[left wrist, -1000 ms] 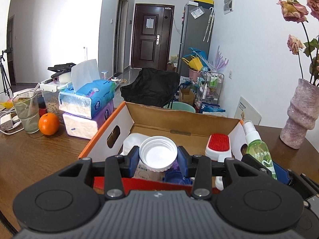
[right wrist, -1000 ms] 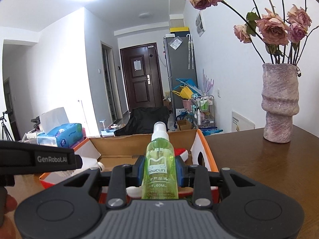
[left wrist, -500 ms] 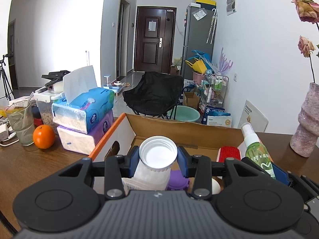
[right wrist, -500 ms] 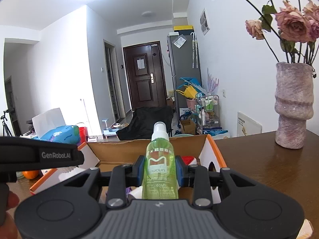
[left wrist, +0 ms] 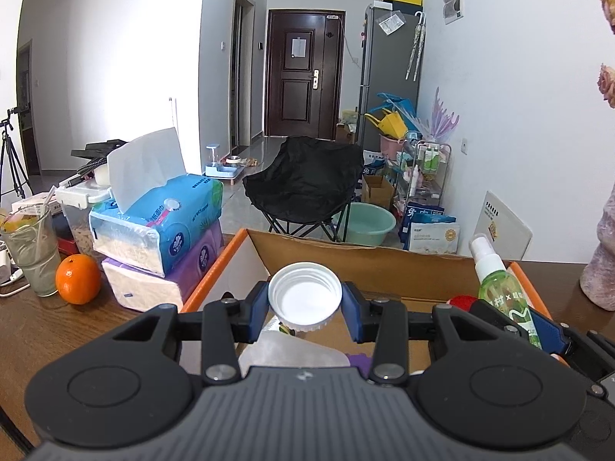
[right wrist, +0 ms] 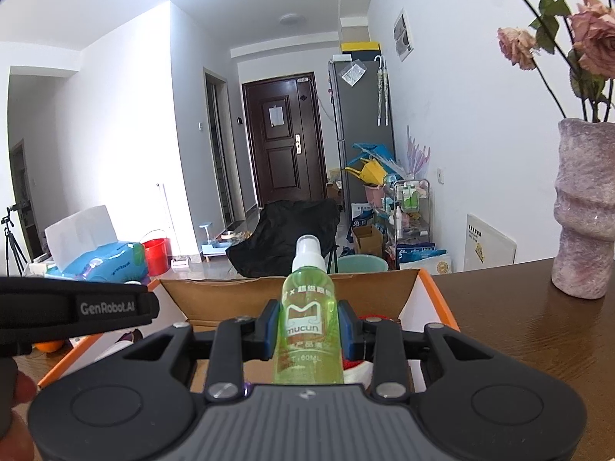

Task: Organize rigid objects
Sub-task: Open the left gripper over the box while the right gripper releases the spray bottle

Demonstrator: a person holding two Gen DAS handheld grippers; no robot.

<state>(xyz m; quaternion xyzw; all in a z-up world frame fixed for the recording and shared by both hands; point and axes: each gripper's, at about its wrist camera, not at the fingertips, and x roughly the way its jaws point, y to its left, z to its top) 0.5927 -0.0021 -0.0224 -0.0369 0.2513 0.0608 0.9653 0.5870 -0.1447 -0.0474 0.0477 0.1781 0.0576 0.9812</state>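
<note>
Although the dark wooden surface [right wrist: 519, 319] stretched across both views, much of the open cardboard box [left wrist: 357, 265] on it was hidden behind the tongs' black bodies, so its contents were hard to make out: a red-topped item and something purple showed only in slivers. The stacked tissue packs [left wrist: 161, 230] sat at nine o'clock of the box, with an orange [left wrist: 78, 278] beside them, seen whole only from the left wrist. The pink vase [right wrist: 586, 207] stood at three o'clock, cut off in the left view. Both tongs pointed slightly downward over the box. The right tongs [right wrist: 307, 330] gripped an upright green spray bottle [right wrist: 307, 326]; the left tongs [left wrist: 305, 303] clamped a white-capped container [left wrist: 305, 294], its body largely hidden below.
</note>
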